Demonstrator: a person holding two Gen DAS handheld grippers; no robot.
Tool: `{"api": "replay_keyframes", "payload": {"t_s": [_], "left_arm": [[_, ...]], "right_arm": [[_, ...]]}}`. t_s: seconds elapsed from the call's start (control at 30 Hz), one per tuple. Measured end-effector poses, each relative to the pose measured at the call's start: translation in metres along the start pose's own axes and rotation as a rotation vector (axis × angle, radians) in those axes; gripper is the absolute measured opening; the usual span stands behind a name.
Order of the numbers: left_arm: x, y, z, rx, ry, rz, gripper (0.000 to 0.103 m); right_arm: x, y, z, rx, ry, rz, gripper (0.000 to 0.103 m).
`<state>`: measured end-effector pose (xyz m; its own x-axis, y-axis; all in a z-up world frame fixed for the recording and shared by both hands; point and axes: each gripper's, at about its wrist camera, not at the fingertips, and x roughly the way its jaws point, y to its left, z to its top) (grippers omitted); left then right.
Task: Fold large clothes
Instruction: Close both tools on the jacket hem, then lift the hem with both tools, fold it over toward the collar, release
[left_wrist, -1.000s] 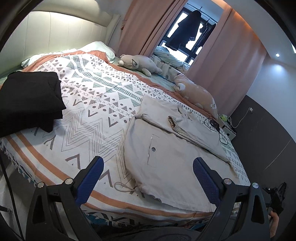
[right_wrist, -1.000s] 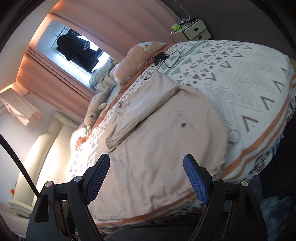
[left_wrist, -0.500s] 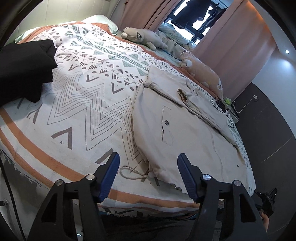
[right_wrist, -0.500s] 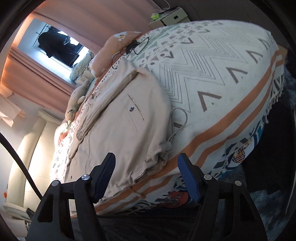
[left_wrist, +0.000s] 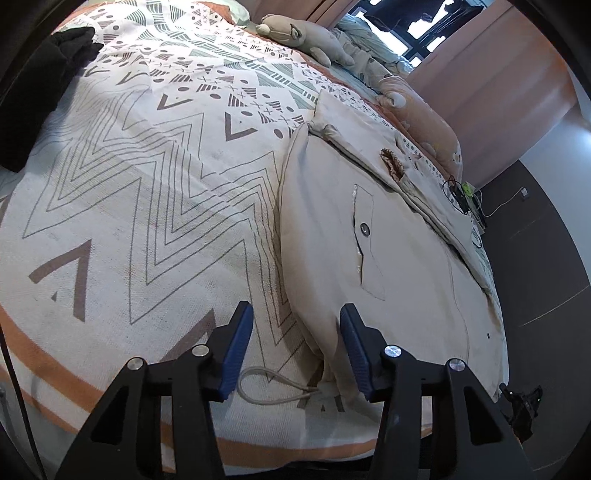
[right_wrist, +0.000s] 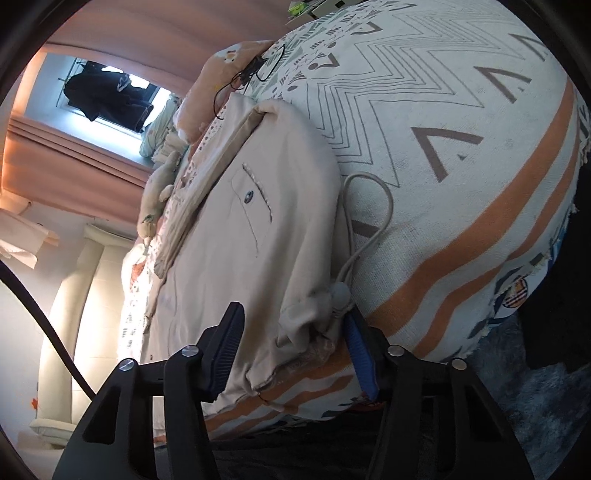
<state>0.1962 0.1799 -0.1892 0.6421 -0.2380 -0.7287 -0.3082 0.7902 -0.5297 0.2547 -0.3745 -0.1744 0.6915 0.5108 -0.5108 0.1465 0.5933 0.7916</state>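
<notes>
Now: beige jacket (left_wrist: 399, 258) lies flat on patterned bed cover (left_wrist: 129, 221) near the bed's foot edge | left gripper (left_wrist: 295, 347) open, jaws straddling hem corner and drawstring (left_wrist: 273, 387) | right gripper (right_wrist: 291, 354) open around bunched hem corner (right_wrist: 306, 314), not clamped

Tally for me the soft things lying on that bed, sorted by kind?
Beige garment: 1
Black clothes pile: 1
Plush toys: 2
Patterned bedspread: 1
Total: 5
</notes>
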Motion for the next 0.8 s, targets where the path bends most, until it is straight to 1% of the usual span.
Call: {"api": "replay_keyframes", "payload": {"t_s": [0.03,0.07,0.13,0.23,0.33,0.37,0.4,0.43,0.47,0.5,0.53,0.57,0.63,0.7,0.8], "left_arm": [[0.005,0.001,0.002,-0.005,0.01,-0.003,0.045],[0.01,0.002,0.003,-0.013,0.018,-0.009,0.044],[0.014,0.002,0.007,-0.02,0.01,-0.028,0.044],[0.025,0.002,0.019,-0.041,0.018,-0.051,0.044],[0.037,-0.001,0.028,-0.063,0.04,-0.084,0.043],[0.04,-0.003,0.028,-0.066,0.05,-0.098,0.041],[0.043,-0.004,0.027,-0.072,0.065,-0.108,0.037],[0.044,-0.006,0.025,-0.072,0.078,-0.107,0.035],[0.043,-0.008,0.021,-0.063,0.081,-0.108,0.035],[0.042,-0.01,0.017,-0.055,0.087,-0.113,0.031],[0.04,-0.01,0.012,-0.052,0.09,-0.113,0.019],[0.036,-0.009,0.009,-0.057,0.073,-0.118,0.013],[0.024,-0.01,0.003,-0.055,0.02,-0.122,0.008],[0.012,-0.012,0.001,-0.055,-0.011,-0.137,0.007],[-0.006,-0.016,0.002,-0.072,-0.031,-0.178,0.006]], "right_arm": [[0.002,-0.001,0.002,0.003,-0.002,0.006,0.051],[0.004,-0.003,0.003,0.007,-0.005,0.014,0.051],[0.007,-0.006,0.004,0.016,-0.011,0.034,0.045],[0.013,-0.013,0.004,0.027,-0.016,0.041,0.038],[0.019,-0.019,0.005,0.042,-0.026,0.049,0.037],[0.021,-0.019,0.005,0.048,-0.029,0.048,0.036],[0.022,-0.018,0.005,0.048,-0.033,0.042,0.032],[0.023,-0.015,0.005,0.046,-0.036,0.033,0.024],[0.024,-0.013,0.004,0.046,-0.039,0.031,0.022],[0.024,-0.013,0.002,0.053,-0.041,0.04,0.018],[0.023,-0.013,0.0,0.059,-0.042,0.049,0.013],[0.021,-0.012,-0.003,0.058,-0.045,0.057,0.012],[0.017,-0.011,-0.007,0.049,-0.054,0.061,0.008],[0.01,-0.01,-0.012,0.049,-0.069,0.073,0.008],[-0.006,-0.007,-0.017,0.045,-0.09,0.104,0.007]]}}
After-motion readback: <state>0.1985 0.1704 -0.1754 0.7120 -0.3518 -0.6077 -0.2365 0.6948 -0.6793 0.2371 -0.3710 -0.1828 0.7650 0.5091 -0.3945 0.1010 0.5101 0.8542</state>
